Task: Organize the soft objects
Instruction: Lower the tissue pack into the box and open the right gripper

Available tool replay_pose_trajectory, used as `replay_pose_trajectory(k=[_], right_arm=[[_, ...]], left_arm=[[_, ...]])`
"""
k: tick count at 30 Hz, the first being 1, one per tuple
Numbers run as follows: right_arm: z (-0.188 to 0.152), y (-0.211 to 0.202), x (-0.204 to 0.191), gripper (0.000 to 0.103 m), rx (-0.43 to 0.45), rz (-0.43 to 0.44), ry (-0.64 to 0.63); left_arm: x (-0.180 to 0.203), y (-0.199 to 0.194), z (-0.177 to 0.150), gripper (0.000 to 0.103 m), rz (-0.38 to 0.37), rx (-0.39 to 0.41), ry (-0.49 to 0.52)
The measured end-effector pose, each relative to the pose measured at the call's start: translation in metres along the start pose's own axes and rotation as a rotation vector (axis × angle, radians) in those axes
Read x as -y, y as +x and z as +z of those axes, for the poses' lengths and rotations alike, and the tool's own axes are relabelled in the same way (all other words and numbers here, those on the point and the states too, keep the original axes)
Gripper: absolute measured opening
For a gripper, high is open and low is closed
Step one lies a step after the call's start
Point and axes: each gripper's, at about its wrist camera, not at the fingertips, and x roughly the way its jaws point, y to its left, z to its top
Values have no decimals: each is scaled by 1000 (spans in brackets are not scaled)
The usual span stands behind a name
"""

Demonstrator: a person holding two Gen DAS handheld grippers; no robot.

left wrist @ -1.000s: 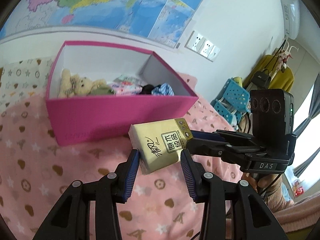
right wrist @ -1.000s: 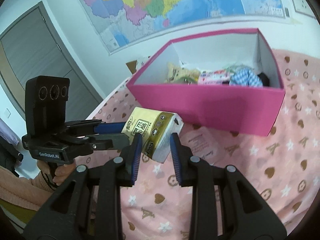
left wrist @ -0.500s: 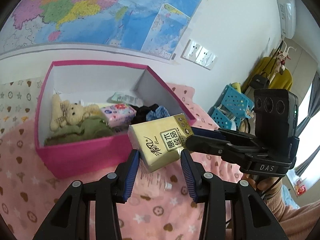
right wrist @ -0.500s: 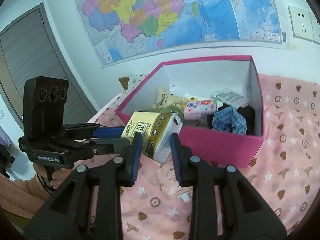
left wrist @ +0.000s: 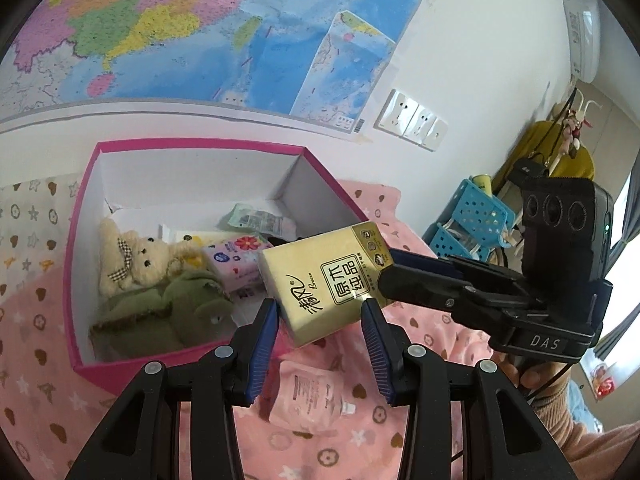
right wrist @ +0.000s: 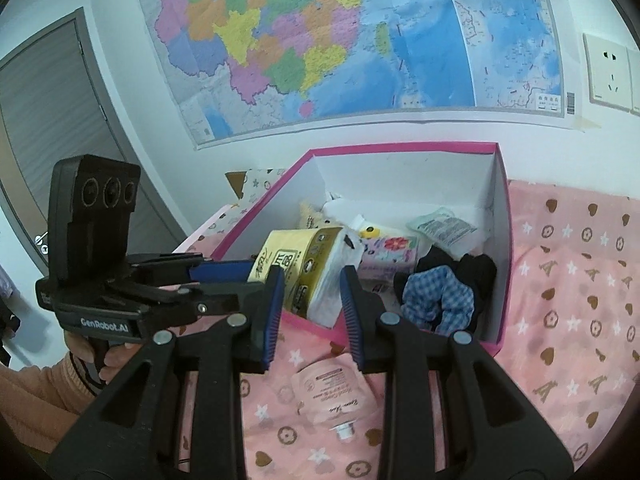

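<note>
Both tools grip one gold plastic-wrapped pack of tissues [left wrist: 326, 280], held in the air over the near rim of the open pink cardboard box [left wrist: 76, 280]. Seen from the left wrist camera, the left tool [left wrist: 320, 320] has its blue-padded fingers [left wrist: 264, 328] closed against the pack's lower sides, while the right tool [left wrist: 404, 264] comes in from the right and pinches the pack's far end. Seen from the right wrist camera, the right tool [right wrist: 312, 292] clamps the pack's white end between its own blue pads, and the left tool [right wrist: 224, 276] reaches in from the left, holding the same pack [right wrist: 296, 264].

Inside the box lie a cream teddy bear with a checked bow [left wrist: 132, 256], an olive-green plush toy [left wrist: 168, 312], a pink floral tissue packet [left wrist: 236, 256], a pale green sachet [right wrist: 442, 226], and a blue gingham cloth [right wrist: 436, 300] on top of a black fabric piece [right wrist: 476, 268]. The box sits on a bed with a pink patterned blanket [right wrist: 568, 304]. A pale pink spouted pouch [right wrist: 340, 396] lies flat on the blanket just in front of the box. A large coloured map [right wrist: 320, 40] hangs on the wall behind.
</note>
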Motion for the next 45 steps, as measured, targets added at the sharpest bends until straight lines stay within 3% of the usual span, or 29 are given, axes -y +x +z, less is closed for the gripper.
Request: replay_pose_trajectory(k=[11,32,45], right_arm=[[7,16,21,32,-19,-14,42],[-1,46,45,32,-104,-37,111],[-8,24,41,32,-57,-62,93]], left_arm=[[-5,17,14,42,32,-19,0],[-24,48,12,42,78,-97,-52],[-20,28,5,44,134,-27,-27]])
